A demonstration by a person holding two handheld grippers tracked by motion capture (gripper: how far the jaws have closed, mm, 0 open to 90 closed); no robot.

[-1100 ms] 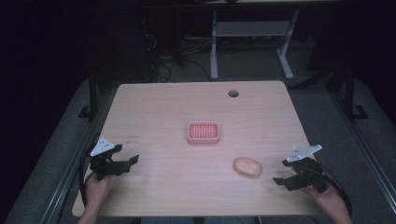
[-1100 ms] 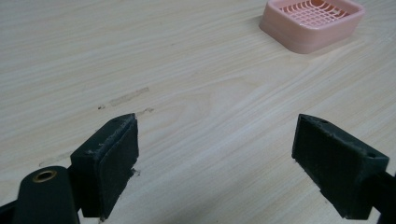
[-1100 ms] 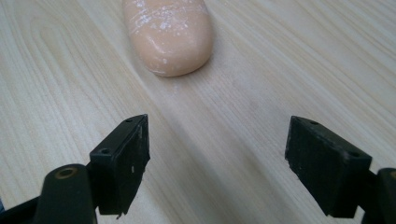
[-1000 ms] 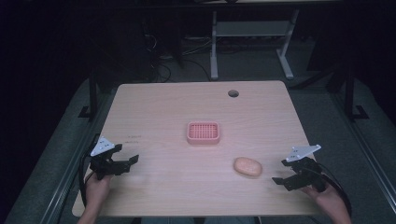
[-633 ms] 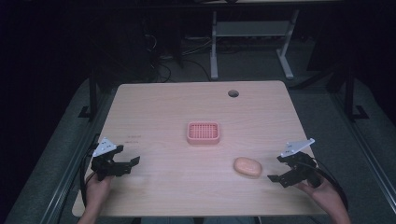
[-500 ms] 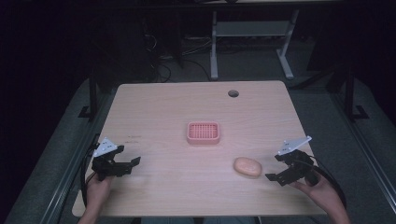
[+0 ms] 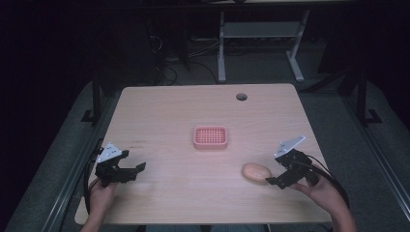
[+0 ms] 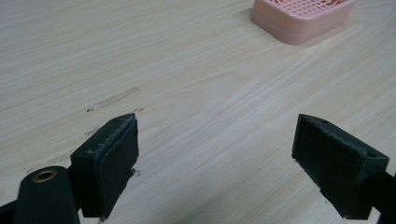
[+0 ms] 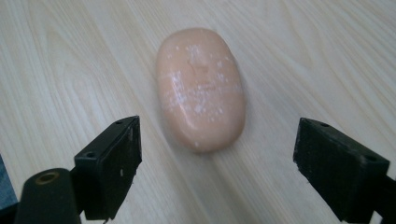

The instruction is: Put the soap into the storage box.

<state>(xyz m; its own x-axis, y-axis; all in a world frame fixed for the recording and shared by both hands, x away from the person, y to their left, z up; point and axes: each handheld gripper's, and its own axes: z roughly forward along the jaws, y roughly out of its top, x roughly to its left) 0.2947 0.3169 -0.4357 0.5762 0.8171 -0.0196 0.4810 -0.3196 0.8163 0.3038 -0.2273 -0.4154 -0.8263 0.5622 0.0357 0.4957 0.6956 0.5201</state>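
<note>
An oval peach bar of soap [image 7: 256, 171] lies on the wooden table [image 7: 169, 111] at the front right. My right gripper [image 7: 274, 173] sits just to its right, pointing at it. In the right gripper view the soap [image 9: 201, 88] lies just ahead of the open gripper [image 9: 217, 163], whose jaws have just been opening and hold nothing. A pink slotted soap dish [image 7: 210, 137] stands at the table's middle. My left gripper [image 7: 135, 170] rests open at the front left. In its own view the gripper [image 8: 215, 158] frames bare wood, with the dish [image 8: 303, 18] far ahead.
A round cable hole [image 7: 241, 96] is cut in the table's far right part. The person's hands reach in over the front edge. Beyond the table is a dark floor with a white desk frame [image 7: 261, 34] and cables.
My right gripper has moved left toward the soap, lifted a little, and its jaws have spread wider. The left gripper, soap and dish have stayed put.
</note>
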